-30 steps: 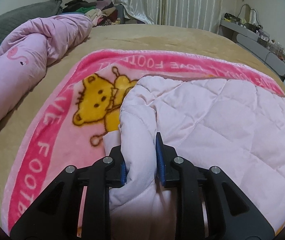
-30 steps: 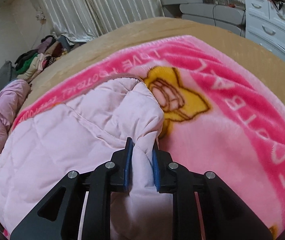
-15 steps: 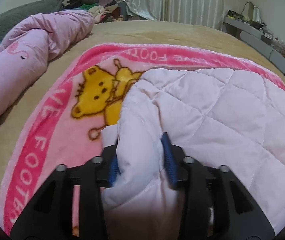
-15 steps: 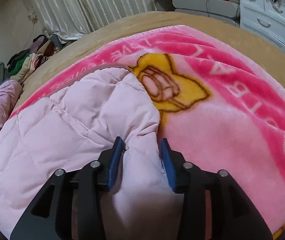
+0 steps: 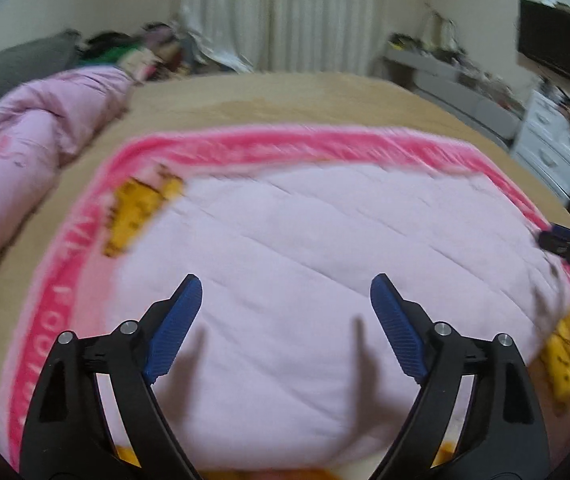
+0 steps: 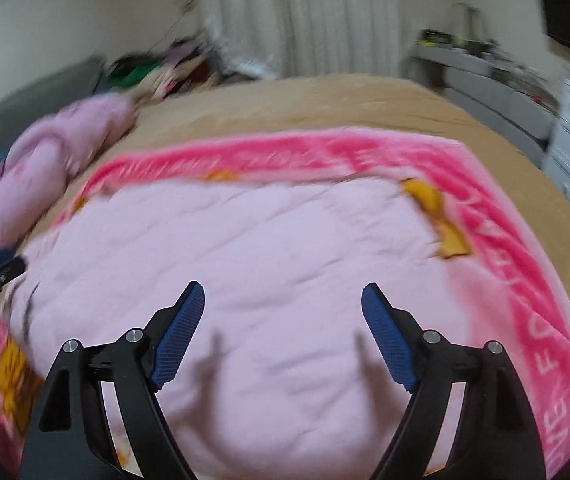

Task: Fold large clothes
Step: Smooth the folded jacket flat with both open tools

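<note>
Bed (image 5: pixel 285 100), tan cover: pink blanket (image 5: pixel 245 148) spread; folded quilted jacket (image 5: pixel 305 248) centred on it, long axis across, directly ahead-below left hand-held gripper (image 5: pixel 285 292) and right hand-held gripper (image 6: pixel 283 300), equally near; both jaws opening, empty.

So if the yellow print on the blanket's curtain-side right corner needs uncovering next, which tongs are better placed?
Right, probably. The right tongs, empty and opening over the quilt, have that print just ahead to their right; the left tongs sit nearer the other edge.
</note>
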Action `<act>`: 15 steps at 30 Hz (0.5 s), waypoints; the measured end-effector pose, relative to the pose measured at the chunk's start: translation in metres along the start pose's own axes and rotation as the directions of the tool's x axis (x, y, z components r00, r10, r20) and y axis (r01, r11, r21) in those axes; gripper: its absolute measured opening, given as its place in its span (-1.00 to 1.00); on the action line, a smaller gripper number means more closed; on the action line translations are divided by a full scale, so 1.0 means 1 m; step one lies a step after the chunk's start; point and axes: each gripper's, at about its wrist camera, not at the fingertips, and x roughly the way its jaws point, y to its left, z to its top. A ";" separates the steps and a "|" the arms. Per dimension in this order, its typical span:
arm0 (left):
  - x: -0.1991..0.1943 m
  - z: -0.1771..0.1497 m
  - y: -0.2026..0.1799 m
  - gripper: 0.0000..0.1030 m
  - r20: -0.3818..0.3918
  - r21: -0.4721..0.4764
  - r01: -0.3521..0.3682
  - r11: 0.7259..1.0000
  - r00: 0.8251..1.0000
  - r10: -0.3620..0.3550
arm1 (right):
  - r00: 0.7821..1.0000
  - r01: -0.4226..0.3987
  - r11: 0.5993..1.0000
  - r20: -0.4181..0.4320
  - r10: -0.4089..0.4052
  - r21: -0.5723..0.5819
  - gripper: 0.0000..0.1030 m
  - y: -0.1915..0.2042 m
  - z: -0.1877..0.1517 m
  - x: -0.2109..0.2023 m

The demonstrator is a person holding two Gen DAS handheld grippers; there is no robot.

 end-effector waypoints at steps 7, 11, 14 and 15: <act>0.039 -0.024 -0.008 0.56 -0.085 -0.044 0.034 0.998 0.996 -0.038 | 0.989 -0.026 0.994 -0.142 0.041 0.106 0.64 -0.005 -0.017 0.052; 0.050 -0.027 -0.009 0.60 -0.113 -0.039 0.026 0.999 0.993 -0.031 | 0.992 0.012 0.996 -0.130 -0.001 0.086 0.66 0.002 -0.025 0.061; 0.047 -0.029 -0.009 0.61 -0.109 -0.053 0.020 0.998 0.994 -0.026 | 0.992 0.044 0.995 -0.124 -0.033 0.087 0.69 0.008 -0.026 0.056; 0.043 -0.028 -0.009 0.61 -0.104 -0.064 0.020 0.998 0.994 -0.026 | 0.992 0.042 0.995 -0.119 -0.031 0.090 0.69 0.007 -0.025 0.053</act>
